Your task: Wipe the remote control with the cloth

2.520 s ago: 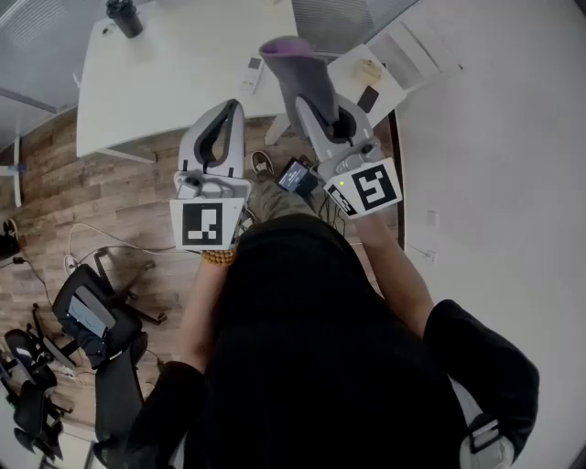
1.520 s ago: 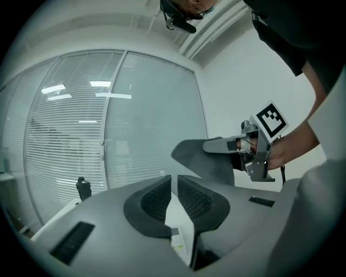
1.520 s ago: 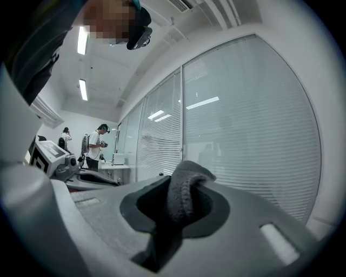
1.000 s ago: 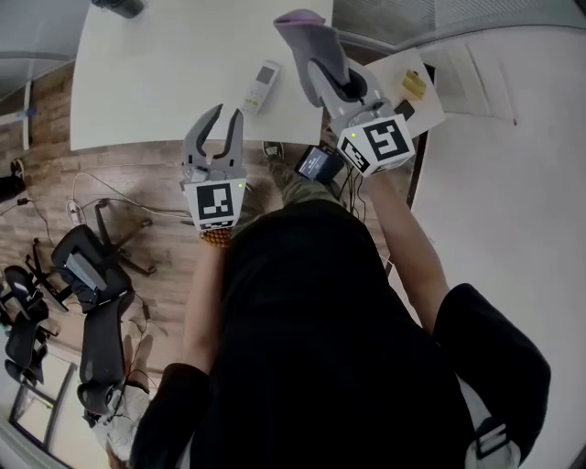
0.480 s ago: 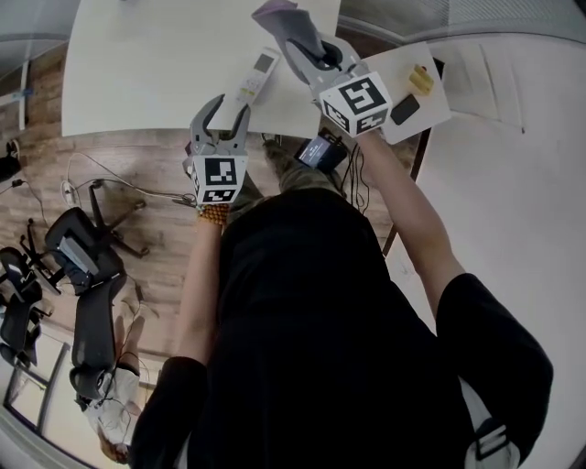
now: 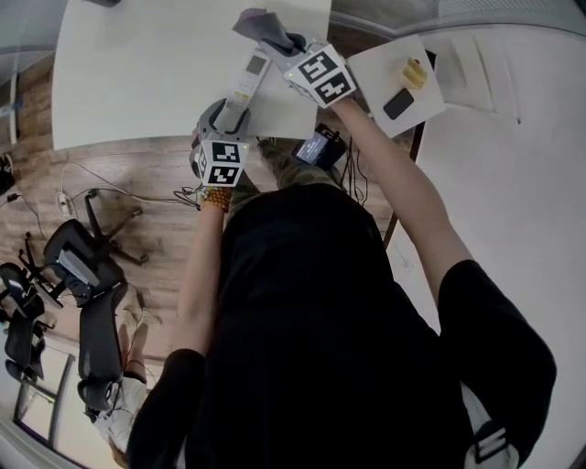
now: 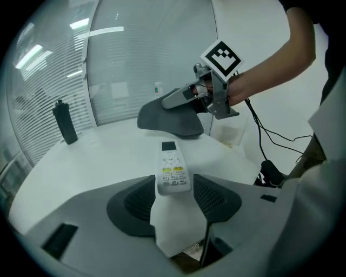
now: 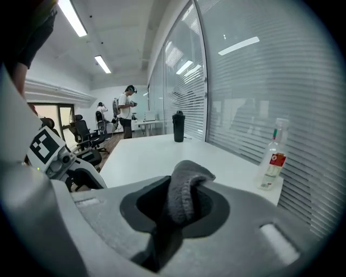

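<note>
**Remote control (image 6: 245, 81) sits nearest the left gripper (image 6: 231, 114)**

Head view: on the table (image 6: 137, 73), long axis toward 1 o'clock; right gripper (image 6: 284, 41) holds the cloth (image 6: 256, 23) at its far end. Left gripper view: opening jaws flank its near end, untouched. Right gripper view: jaws pinch cloth.

white remote control (image 7: 173, 172) with yellow buttons, dark grey cloth (image 7: 170, 120), plain white table (image 6: 137, 73), black bottle (image 7: 65, 123), brownish wood-plank floor (image 6: 119, 169), black-and-white squares on the marker cube (image 6: 224, 163)

Right tool (image 8: 178, 216) clamped on grey cloth (image 8: 189, 178); white table (image 8: 151, 154) beyond, black bottle (image 8: 178, 127), spray bottle (image 8: 273, 162) right.
</note>
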